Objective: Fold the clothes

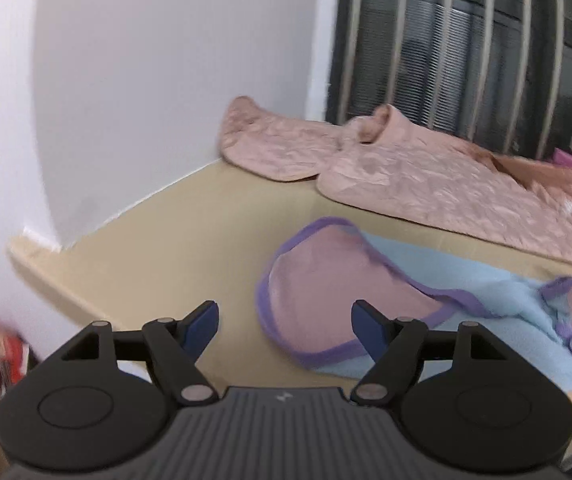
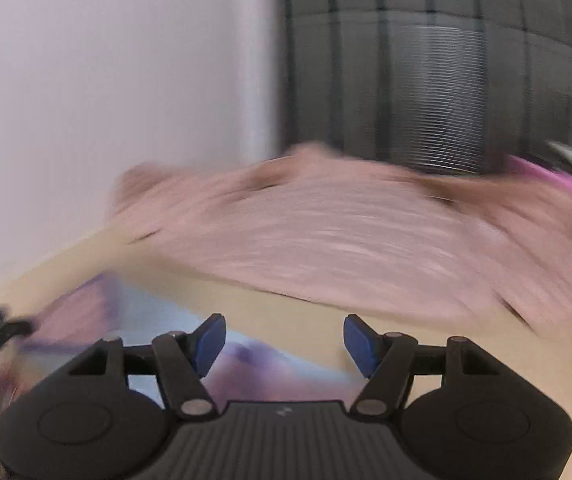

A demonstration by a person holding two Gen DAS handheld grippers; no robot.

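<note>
A light blue garment (image 1: pixel 482 300) with a pink, purple-trimmed hood (image 1: pixel 326 280) lies on the tan table (image 1: pixel 190 232). My left gripper (image 1: pixel 285 330) is open and empty, hovering just before the hood's near edge. In the blurred right wrist view my right gripper (image 2: pixel 285 344) is open and empty above the table, with the blue and purple garment (image 2: pixel 158 320) at lower left. A pink quilted garment (image 1: pixel 438 184) lies spread at the back; it also shows in the right wrist view (image 2: pixel 346 240).
A white wall (image 1: pixel 146 80) bounds the table on the left. A dark window with pale bars (image 1: pixel 486 48) stands behind the pink garment. Something magenta (image 1: pixel 570 160) lies at the far right. The table's left edge (image 1: pixel 46 268) drops off near red clutter (image 1: pixel 2 352).
</note>
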